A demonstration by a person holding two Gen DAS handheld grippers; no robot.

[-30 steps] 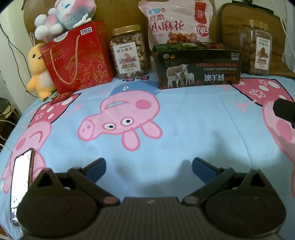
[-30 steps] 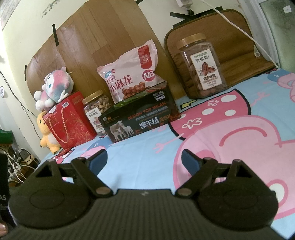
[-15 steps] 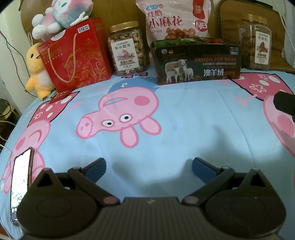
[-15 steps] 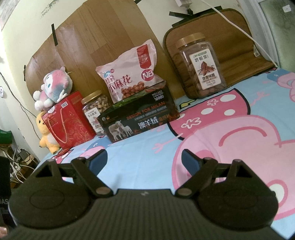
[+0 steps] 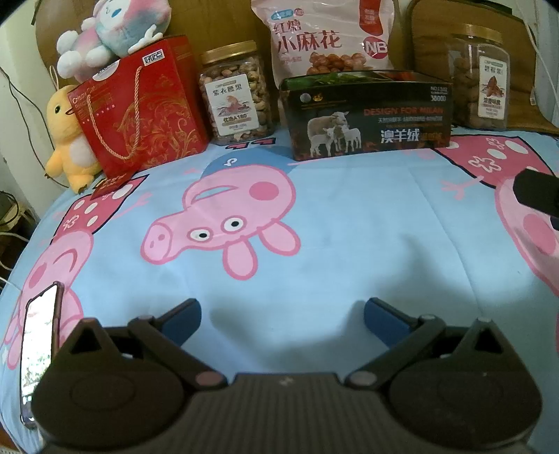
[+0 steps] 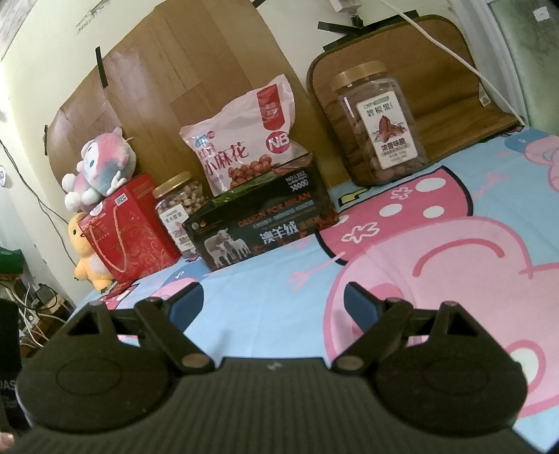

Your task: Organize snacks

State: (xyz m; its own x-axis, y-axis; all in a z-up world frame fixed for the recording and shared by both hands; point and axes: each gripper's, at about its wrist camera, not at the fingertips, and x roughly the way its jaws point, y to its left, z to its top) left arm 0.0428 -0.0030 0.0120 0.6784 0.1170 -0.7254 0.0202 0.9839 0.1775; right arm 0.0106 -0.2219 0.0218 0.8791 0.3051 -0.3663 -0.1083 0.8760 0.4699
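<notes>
Snacks stand in a row at the far edge of a bed. From the left: a red gift bag (image 5: 139, 108) (image 6: 129, 237), a cashew jar (image 5: 234, 94) (image 6: 180, 213), a pink snack bag (image 5: 328, 38) (image 6: 244, 139) behind a black sheep-print box (image 5: 370, 118) (image 6: 262, 227), and a pecan jar (image 5: 484, 78) (image 6: 379, 125). My left gripper (image 5: 282, 317) is open and empty over the sheet, well short of the row. My right gripper (image 6: 273, 304) is open and empty too; its dark tip (image 5: 536, 192) shows at the right edge of the left wrist view.
The bed has a blue sheet with pink pigs (image 5: 314, 227). A phone (image 5: 38, 345) lies at the near left. A pink plush (image 5: 115, 31) sits on the red bag and a yellow duck plush (image 5: 68, 139) stands left of it. A brown cushion (image 6: 436, 70) leans behind the pecan jar.
My left gripper has moved slightly, so the snack row sits a little differently in its view. My right gripper has barely moved. Both stay open.
</notes>
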